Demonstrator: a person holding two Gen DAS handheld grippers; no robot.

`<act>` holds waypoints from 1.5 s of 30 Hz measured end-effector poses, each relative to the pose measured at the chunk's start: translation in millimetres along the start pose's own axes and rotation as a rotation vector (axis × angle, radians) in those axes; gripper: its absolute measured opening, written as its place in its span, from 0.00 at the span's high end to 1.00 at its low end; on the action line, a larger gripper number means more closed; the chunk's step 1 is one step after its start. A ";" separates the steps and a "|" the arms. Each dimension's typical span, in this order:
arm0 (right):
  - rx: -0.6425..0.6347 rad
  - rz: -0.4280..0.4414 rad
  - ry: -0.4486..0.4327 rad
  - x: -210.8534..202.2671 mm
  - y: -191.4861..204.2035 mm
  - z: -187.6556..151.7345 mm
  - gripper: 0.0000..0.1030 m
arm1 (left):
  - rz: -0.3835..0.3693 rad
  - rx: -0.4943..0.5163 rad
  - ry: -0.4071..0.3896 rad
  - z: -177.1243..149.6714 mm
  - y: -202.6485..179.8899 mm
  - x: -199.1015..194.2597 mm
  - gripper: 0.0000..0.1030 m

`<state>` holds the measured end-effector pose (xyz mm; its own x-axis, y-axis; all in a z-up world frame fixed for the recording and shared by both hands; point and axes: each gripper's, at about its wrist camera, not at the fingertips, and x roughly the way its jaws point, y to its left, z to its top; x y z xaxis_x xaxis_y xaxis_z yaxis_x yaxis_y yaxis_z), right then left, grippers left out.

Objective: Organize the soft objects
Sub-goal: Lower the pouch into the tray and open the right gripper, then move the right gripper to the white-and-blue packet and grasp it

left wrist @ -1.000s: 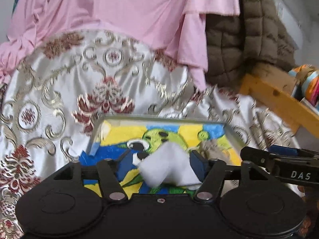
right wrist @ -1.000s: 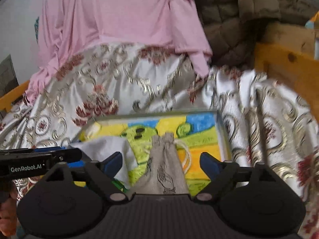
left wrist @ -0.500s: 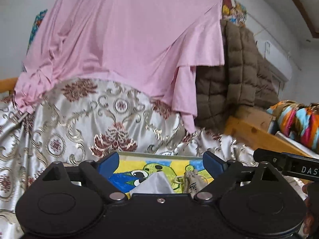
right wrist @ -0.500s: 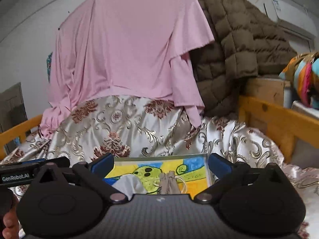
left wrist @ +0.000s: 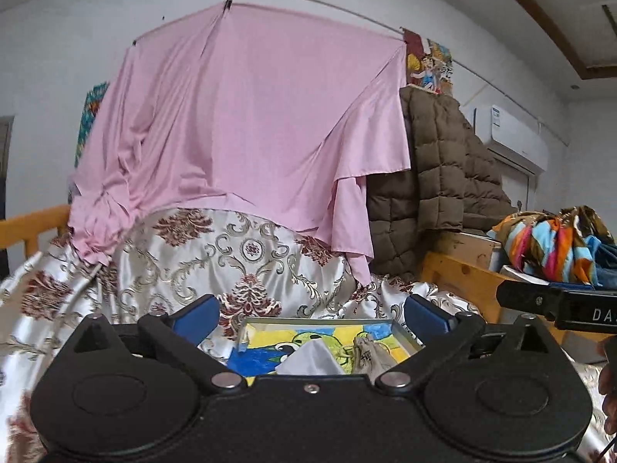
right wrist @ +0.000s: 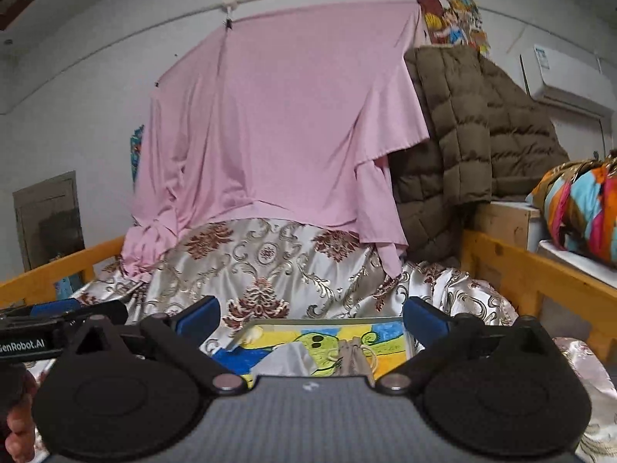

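A shallow tray (left wrist: pixel 320 321) with a bright cartoon picture on its floor lies on the satin bedspread; it also shows in the right wrist view (right wrist: pixel 327 322). In it lie a white cloth (left wrist: pixel 310 359) (right wrist: pixel 285 360) and a beige drawstring pouch (left wrist: pixel 366 351) (right wrist: pixel 353 355), side by side. My left gripper (left wrist: pixel 310 314) is open and empty, raised above and behind the tray. My right gripper (right wrist: pixel 310 314) is open and empty, held the same way. Each gripper's body hides the near part of the tray.
A silver floral bedspread (left wrist: pixel 246 258) covers the bed. A pink sheet (left wrist: pixel 246 135) hangs behind, with a brown quilted jacket (left wrist: pixel 435 177) to its right. A wooden bed rail (right wrist: pixel 540 281) and a colourful bundle (right wrist: pixel 582 212) are at right. The right gripper's body (left wrist: pixel 559 301) shows at the left view's right edge.
My left gripper let go of the white cloth and opened. Both grippers rose and drew back from the tray, tilting up toward the wall.
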<state>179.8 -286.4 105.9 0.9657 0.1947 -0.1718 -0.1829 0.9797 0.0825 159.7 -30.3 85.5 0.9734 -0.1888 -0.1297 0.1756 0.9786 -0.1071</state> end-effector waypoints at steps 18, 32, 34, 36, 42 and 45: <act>0.066 -0.038 0.122 -125.1 43.4 -77.8 0.00 | 0.053 0.004 0.101 -55.1 9.9 -146.7 0.01; -0.010 -0.031 0.296 -141.8 83.6 -123.0 0.00 | 0.157 -0.021 0.228 -78.3 36.4 -181.9 0.01; -0.026 -0.013 0.313 -139.9 89.8 -128.0 0.00 | 0.176 -0.031 0.251 -78.7 37.8 -179.8 0.01; -0.041 0.004 0.330 -137.5 95.6 -132.6 0.00 | 0.186 -0.042 0.277 -79.6 39.8 -176.2 0.01; -0.075 0.051 0.368 -129.7 108.3 -142.5 0.00 | 0.182 -0.076 0.358 -86.2 45.4 -162.2 0.01; -0.085 0.067 0.377 -124.8 112.3 -146.3 0.00 | 0.170 -0.105 0.392 -90.3 49.7 -154.7 0.01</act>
<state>11.8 -193.6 -7.0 0.8186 0.2472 -0.5184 -0.2732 0.9616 0.0270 4.6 40.3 11.3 0.8541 -0.0622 -0.5164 -0.0183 0.9886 -0.1492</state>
